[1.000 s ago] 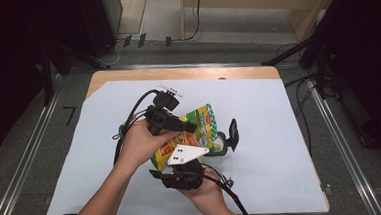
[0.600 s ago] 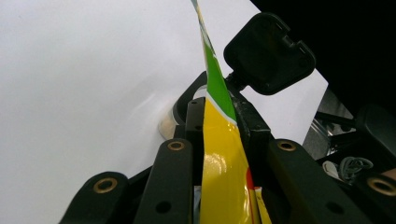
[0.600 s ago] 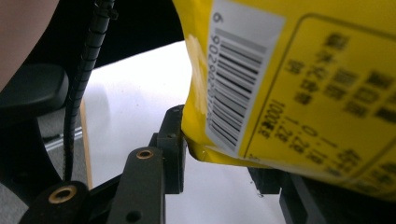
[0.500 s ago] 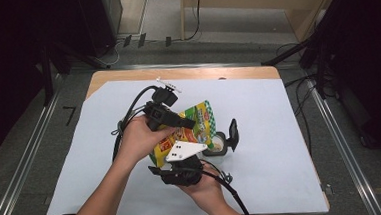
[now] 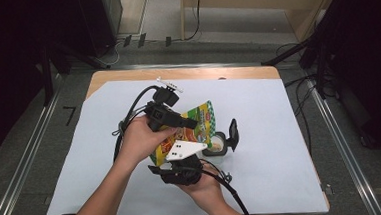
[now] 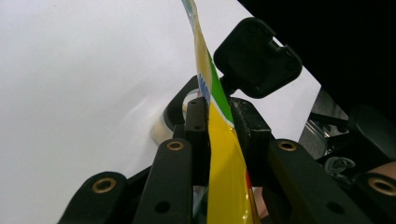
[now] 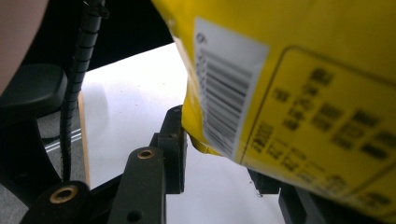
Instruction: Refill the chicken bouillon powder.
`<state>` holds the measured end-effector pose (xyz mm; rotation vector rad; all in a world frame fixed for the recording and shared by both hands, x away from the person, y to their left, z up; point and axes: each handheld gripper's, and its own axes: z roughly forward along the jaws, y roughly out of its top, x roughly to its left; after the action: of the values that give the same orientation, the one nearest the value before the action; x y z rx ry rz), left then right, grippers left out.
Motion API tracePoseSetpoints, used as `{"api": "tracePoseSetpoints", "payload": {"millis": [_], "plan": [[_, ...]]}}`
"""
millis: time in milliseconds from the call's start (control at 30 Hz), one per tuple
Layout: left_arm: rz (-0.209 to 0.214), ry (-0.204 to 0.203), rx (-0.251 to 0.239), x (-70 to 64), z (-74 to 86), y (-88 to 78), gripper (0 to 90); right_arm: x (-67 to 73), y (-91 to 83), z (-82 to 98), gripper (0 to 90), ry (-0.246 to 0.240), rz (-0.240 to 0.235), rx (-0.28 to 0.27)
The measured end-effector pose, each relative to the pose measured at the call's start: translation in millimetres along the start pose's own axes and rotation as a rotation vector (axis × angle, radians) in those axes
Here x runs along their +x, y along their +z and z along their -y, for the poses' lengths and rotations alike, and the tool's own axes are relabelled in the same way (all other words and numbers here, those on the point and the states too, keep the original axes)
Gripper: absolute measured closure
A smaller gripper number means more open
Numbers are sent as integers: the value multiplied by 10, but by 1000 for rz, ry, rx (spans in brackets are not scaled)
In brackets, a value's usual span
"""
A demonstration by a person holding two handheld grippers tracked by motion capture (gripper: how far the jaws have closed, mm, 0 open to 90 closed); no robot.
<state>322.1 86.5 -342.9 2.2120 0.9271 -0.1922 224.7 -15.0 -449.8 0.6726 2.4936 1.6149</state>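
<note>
A yellow and green snack packet (image 5: 199, 118) is held up over the white sheet (image 5: 280, 132) at mid-table. My left gripper (image 5: 193, 123) comes in from the left, shut on the packet's edge. In the left gripper view both jaws of the left gripper (image 6: 218, 105) pinch the thin yellow film (image 6: 224, 154). My right gripper (image 5: 181, 157) sits just below the packet under its grey plate. In the right gripper view, the packet's barcode side (image 7: 289, 93) hangs over the right gripper (image 7: 217, 154). Its bottom corner lies against the left jaw and hides the right jaw, so the grip is unclear.
A small clear tub (image 5: 216, 146) with a raised black flip lid (image 5: 233, 134) stands on the sheet just right of the packet; the lid (image 6: 257, 56) also shows past the left jaws. Cables trail from both grippers. Metal rails run along both sides of the table.
</note>
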Motion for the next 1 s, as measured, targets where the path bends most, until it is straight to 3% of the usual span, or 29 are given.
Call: {"api": "tracePoseSetpoints", "payload": {"millis": [233,733,1000], "plan": [[6,-2,6,-10,-4,28,780,-7,0,21,646,12,-1,8],[17,-15,-11,27,1,-2,781,-10,-15,-7,649,-16,6,19],[19,-16,-5,25,-3,-3,780,5,-29,-25,649,2,-9,13]]}}
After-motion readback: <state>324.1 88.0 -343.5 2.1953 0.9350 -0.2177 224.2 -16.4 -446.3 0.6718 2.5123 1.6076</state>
